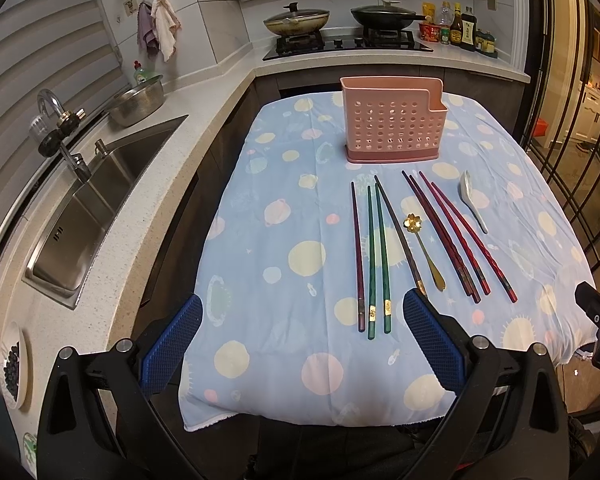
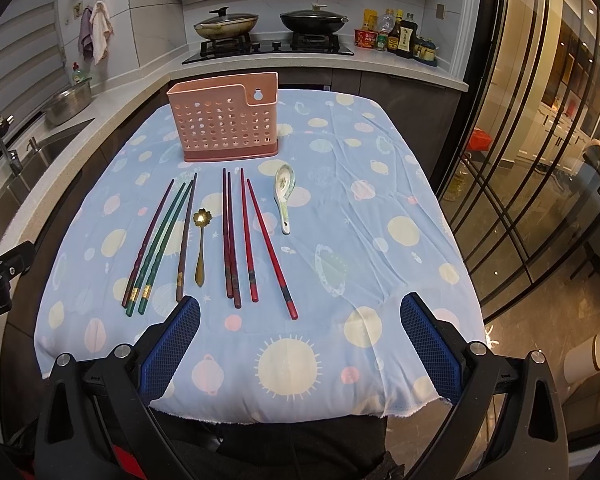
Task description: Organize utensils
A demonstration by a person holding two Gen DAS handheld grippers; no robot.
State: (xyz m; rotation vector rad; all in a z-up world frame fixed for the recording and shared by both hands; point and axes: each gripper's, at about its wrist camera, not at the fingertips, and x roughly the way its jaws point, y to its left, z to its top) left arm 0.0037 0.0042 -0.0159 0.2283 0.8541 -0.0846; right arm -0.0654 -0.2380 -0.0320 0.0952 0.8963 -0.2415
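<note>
With both my jaws wide apart and empty, the green chopsticks point(image 1: 378, 256) lie lengthwise just ahead of my left gripper point(image 1: 302, 344), nearer than my right gripper point(image 2: 300, 344).

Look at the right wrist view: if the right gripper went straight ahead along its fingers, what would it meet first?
Probably the red chopstick lying between the open fingers' line, on the tablecloth. The right gripper hovers near the table's near edge; its height is unclear, so it might pass over toward the ceramic spoon or pink holder.

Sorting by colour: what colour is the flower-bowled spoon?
Gold; the flower-bowled spoon shows best in the right wrist view.
</note>
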